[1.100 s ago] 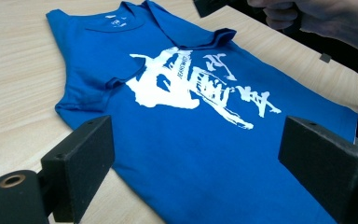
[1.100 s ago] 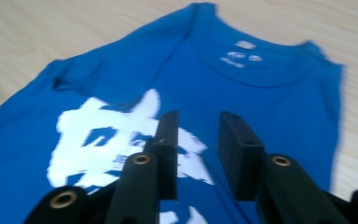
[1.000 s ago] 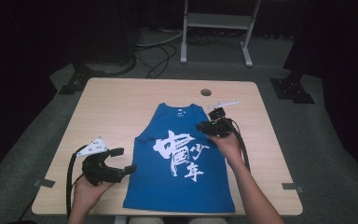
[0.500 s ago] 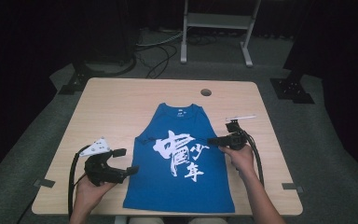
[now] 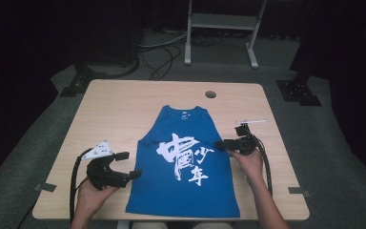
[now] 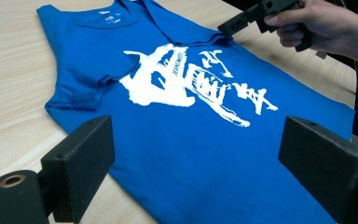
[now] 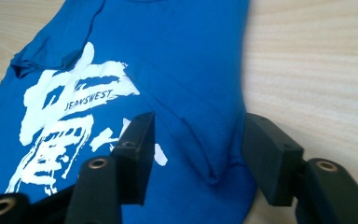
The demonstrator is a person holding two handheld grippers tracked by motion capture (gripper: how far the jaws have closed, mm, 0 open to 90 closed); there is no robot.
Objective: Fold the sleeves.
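Observation:
A blue tank top (image 5: 186, 191) with a white print lies flat on the wooden table (image 5: 119, 109), neck away from me. My right gripper (image 5: 221, 143) lies low at the top's right armhole and points left. Its jaws have just been opening. In the right gripper view (image 7: 199, 122) a folded edge of the blue cloth (image 7: 209, 149) sits between the jaws, and the pads stand clear of it. My left gripper (image 5: 129, 165) is open beside the top's lower left edge. From the left gripper view (image 6: 198, 126) I look across the top (image 6: 98, 42) to the right gripper (image 6: 235, 23).
A round hole (image 5: 210, 94) sits in the table behind the top's neck. Tape marks (image 5: 44, 187) (image 5: 298, 190) lie near the two front corners. A white stand (image 5: 221, 21) and cables (image 5: 157, 52) are on the floor beyond the far edge.
My right gripper has moved right and toward me, from the top's right strap to the armhole edge, and its jaws have widened. The left gripper has stayed put.

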